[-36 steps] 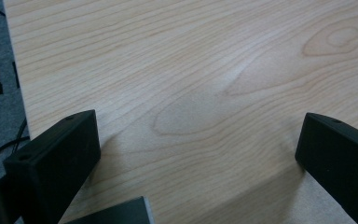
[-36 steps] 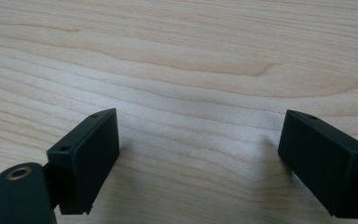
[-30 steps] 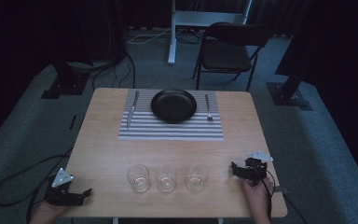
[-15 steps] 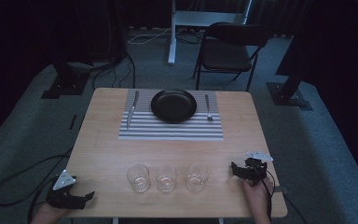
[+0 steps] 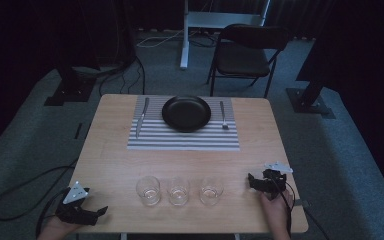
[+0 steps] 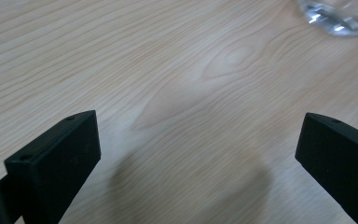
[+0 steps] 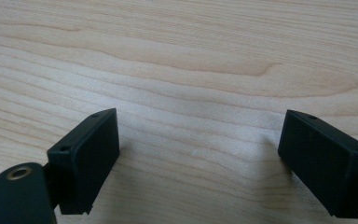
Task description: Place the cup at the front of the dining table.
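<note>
3 glasses (image 5: 178,190) in row btwn grippers; plate (image 5: 186,113) behind.

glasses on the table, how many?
3, in a row along the near edge of the table: left glass, middle glass, right glass, all upright between the left hand-held gripper and right hand-held gripper. None appear hidden.

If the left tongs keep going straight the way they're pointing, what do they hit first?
Probably the nearest glass, the left one of three. The left tongs sit open at the table's near left corner, pointing right along the wood; the left gripper view shows a glass base ahead, slightly off to one side, so they might only graze it.
</note>
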A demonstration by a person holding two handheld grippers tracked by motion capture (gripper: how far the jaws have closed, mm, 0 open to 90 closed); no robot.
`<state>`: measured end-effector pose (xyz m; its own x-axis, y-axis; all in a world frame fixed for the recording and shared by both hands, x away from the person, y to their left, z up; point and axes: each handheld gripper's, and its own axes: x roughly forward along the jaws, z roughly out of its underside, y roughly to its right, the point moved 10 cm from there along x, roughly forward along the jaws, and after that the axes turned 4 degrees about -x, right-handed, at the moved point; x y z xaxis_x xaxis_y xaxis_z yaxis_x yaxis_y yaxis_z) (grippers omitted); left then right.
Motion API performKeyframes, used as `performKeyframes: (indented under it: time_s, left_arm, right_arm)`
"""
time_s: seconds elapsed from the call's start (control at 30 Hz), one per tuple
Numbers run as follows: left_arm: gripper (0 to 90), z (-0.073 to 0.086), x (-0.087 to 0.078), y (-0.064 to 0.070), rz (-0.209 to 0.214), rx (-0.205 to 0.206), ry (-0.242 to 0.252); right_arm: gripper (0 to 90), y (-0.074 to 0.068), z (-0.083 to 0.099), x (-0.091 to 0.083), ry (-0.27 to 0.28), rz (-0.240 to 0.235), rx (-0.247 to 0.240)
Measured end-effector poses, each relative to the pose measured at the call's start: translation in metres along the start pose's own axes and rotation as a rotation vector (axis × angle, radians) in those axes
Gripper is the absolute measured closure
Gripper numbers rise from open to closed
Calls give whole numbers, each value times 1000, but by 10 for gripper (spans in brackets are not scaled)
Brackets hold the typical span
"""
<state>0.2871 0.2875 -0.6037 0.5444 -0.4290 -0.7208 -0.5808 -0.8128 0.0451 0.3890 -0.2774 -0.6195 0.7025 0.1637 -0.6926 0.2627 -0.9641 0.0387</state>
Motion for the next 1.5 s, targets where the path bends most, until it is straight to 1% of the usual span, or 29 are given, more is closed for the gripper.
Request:
performKeyframes:
  time_s: [0.03, 0.13, 0.23, 0.27, 0.33, 0.37, 0.43, 0.53, 0.57, 0.6, 0.63, 0.67, 0.7, 0.73, 0.83, 0.87, 0.9, 0.97, 1.0, 1.27, 1.3, 1.33, 1.5]
  left_arm:
    - [5, -1, 1, 2, 10, 6, 1]
    - [16, -4, 3, 7, 20, 21, -1]
    - [16, -6, 4, 10, 25, 28, -2]
    - [16, -8, 5, 14, 40, 32, 7]
    - [16, -10, 6, 17, 41, 40, 9]
    - [16, -12, 7, 20, 55, 44, 12]
    - [16, -13, 8, 22, 55, 49, 12]
    - [16, -18, 11, 29, 86, 64, 14]
    - [16, -20, 13, 32, 91, 70, 8]
    - [16, -23, 14, 34, 95, 76, 13]
    - [16, -23, 14, 34, 95, 76, 13]
    - [16, -26, 16, 38, 111, 81, 15]
    - [16, -27, 17, 39, 111, 86, 17]
    - [16, -28, 18, 41, 123, 84, 19]
    - [16, -30, 18, 44, 133, 85, 31]
    - [16, -32, 19, 49, 149, 87, 34]
    - [16, -32, 19, 50, 155, 88, 31]
    - [16, -33, 20, 51, 153, 95, 28]
    - [16, -33, 21, 53, 162, 93, 29]
    - [16, -37, 25, 61, 173, 113, 31]
    - [16, -39, 27, 65, 182, 124, 27]
    - [16, -40, 27, 68, 192, 126, 24]
    - [16, -45, 33, 76, 202, 150, 22]
  right_arm:
    - [119, 0, 0, 0, 0, 0, 0]
    - [119, 0, 0, 0, 0, 0, 0]
    - [119, 0, 0, 0, 0, 0, 0]
    - [119, 0, 0, 0, 0, 0, 0]
    - [119, 0, 0, 0, 0, 0, 0]
    - [119, 0, 0, 0, 0, 0, 0]
    - [119, 0, 0, 0, 0, 0, 0]
    - [119, 0, 0, 0, 0, 0, 0]
    - [119, 0, 0, 0, 0, 0, 0]
    - [119, 0, 0, 0, 0, 0, 0]
    - [119, 0, 0, 0, 0, 0, 0]
    - [119, 0, 0, 0, 0, 0, 0]
    - [119, 0, 0, 0, 0, 0, 0]
    - [119, 0, 0, 0, 0, 0, 0]
    - [119, 0, 0, 0, 0, 0, 0]
    - [119, 0, 0, 0, 0, 0, 0]
    - [119, 0, 0, 0, 0, 0, 0]
    - [119, 0, 0, 0, 0, 0, 0]
    - [119, 0, 0, 0, 0, 0, 0]
    - [119, 0, 0, 0, 0, 0, 0]
    - [119, 0, 0, 0, 0, 0, 0]
    - [119, 0, 0, 0, 0, 0, -1]
    - [119, 0, 0, 0, 0, 0, 0]
